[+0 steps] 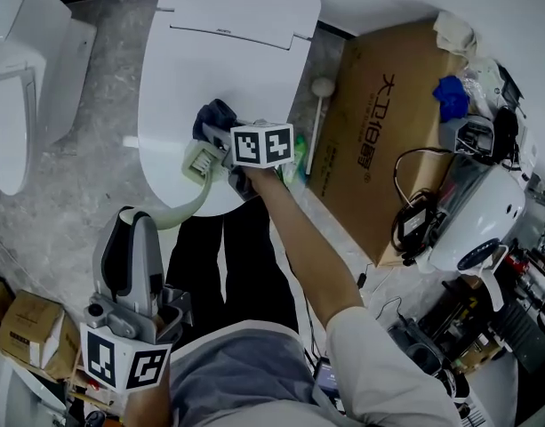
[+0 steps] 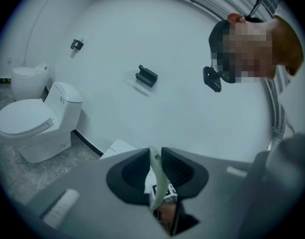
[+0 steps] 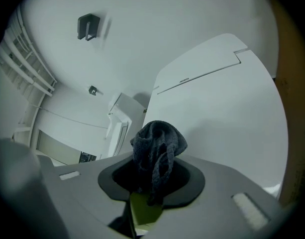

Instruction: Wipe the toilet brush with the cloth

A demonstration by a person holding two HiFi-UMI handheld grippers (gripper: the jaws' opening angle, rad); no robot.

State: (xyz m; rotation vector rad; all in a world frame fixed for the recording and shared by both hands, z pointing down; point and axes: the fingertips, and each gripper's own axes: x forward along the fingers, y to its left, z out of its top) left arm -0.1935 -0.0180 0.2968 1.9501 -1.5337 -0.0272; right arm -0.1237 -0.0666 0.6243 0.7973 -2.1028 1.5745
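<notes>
The toilet brush has a pale green curved handle (image 1: 185,208) and a flat ribbed head (image 1: 201,160). At the lower left of the head view, my left gripper (image 1: 140,215) is shut on the handle's lower end. In the left gripper view the thin handle (image 2: 157,176) runs between the closed jaws of the left gripper (image 2: 153,156). My right gripper (image 1: 220,134), under its marker cube, is shut on a dark cloth (image 1: 215,116) right beside the brush head, above the toilet lid. In the right gripper view the bunched cloth (image 3: 157,146) sticks out of the right gripper (image 3: 154,171).
A white toilet with its lid (image 1: 228,52) closed lies under the brush head. A second toilet (image 1: 14,87) stands at the left. A cardboard box (image 1: 379,123) lies at the right, with a white-knobbed stick (image 1: 320,92) between it and the toilet. Cables and a white device (image 1: 472,221) crowd the right.
</notes>
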